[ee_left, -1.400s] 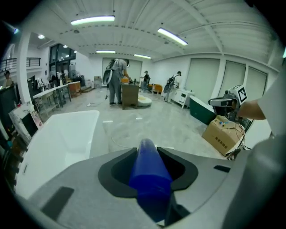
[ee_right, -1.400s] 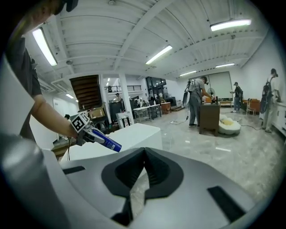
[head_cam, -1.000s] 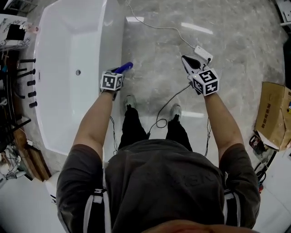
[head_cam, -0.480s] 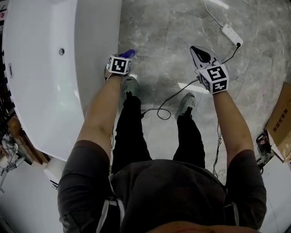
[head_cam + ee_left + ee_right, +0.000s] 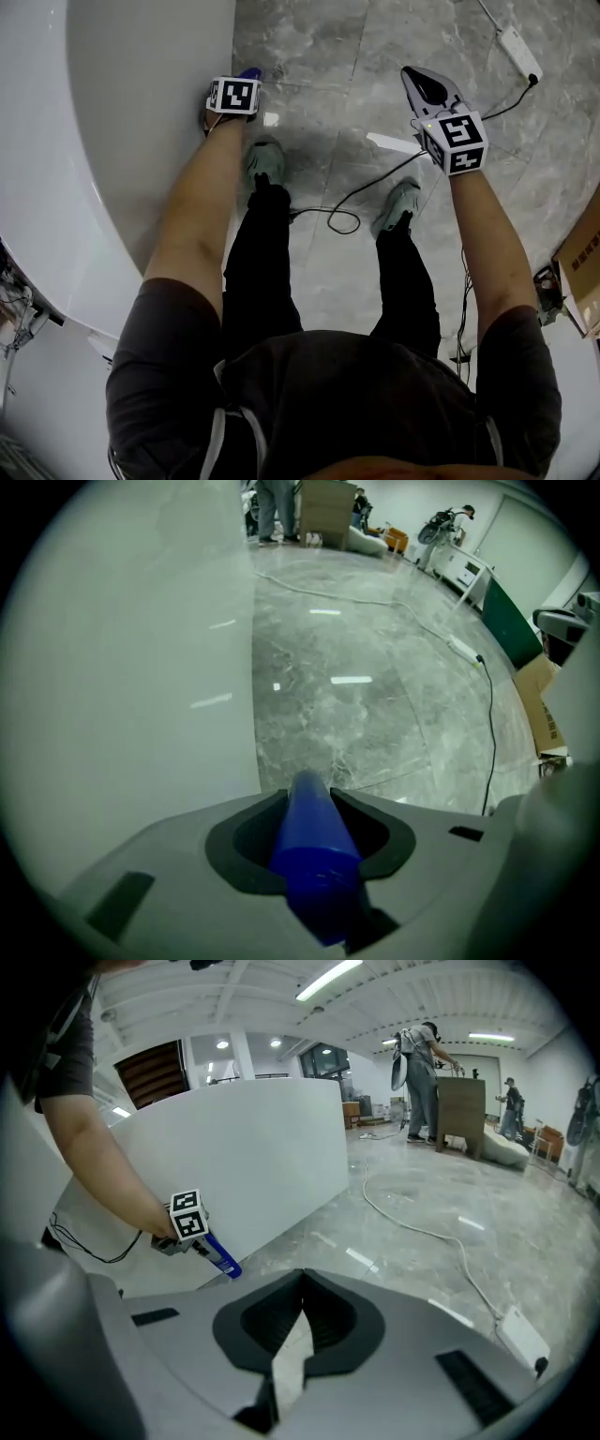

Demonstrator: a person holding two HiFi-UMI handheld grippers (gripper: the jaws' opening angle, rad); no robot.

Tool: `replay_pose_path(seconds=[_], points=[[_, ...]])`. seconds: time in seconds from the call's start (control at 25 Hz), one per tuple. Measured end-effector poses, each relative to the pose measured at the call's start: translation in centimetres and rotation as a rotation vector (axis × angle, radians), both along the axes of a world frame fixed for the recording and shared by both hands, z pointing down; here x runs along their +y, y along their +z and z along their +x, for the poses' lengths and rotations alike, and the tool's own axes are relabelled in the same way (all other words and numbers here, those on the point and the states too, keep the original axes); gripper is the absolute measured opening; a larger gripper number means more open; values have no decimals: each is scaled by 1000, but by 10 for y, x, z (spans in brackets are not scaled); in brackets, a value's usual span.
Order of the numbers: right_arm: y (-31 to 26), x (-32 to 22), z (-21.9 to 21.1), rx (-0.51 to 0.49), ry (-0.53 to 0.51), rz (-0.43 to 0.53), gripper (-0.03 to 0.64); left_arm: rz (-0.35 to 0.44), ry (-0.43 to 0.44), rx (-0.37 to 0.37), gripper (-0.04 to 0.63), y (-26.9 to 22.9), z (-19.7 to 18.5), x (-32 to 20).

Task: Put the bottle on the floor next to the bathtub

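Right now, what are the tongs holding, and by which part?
Left tongs clamp the blue bottle along its body, one end poking past the tips. Right tongs are shut, holding nothing.

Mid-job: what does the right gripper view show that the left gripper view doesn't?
Right gripper view only: the left tongs seen from outside, the slim blue plastic bottle angled downward; the right tongs shut, empty. Left gripper view only: the bottle's clamped end close up; a brown cardboard box. Both: the bottle, the white bathtub wall, the grey marble floor.
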State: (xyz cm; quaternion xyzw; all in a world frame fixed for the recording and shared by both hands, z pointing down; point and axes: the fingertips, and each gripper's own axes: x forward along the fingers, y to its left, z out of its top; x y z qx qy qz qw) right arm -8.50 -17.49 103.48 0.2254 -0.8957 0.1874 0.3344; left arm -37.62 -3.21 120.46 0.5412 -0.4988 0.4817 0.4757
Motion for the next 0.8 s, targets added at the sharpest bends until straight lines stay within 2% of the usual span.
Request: replay_pose_path(seconds=[0.12,0.44,0.8], points=[[19,-2,-3,14,-12,2,-7,-7,-34,-8,133,14,-5,-6],[40,-3,11,33,18,-25,-8,-34,-59,-38,134,29,-12,-13],[47,1,21,34,30,-38,-8,7,-90,-22,135,28,-13,-24]])
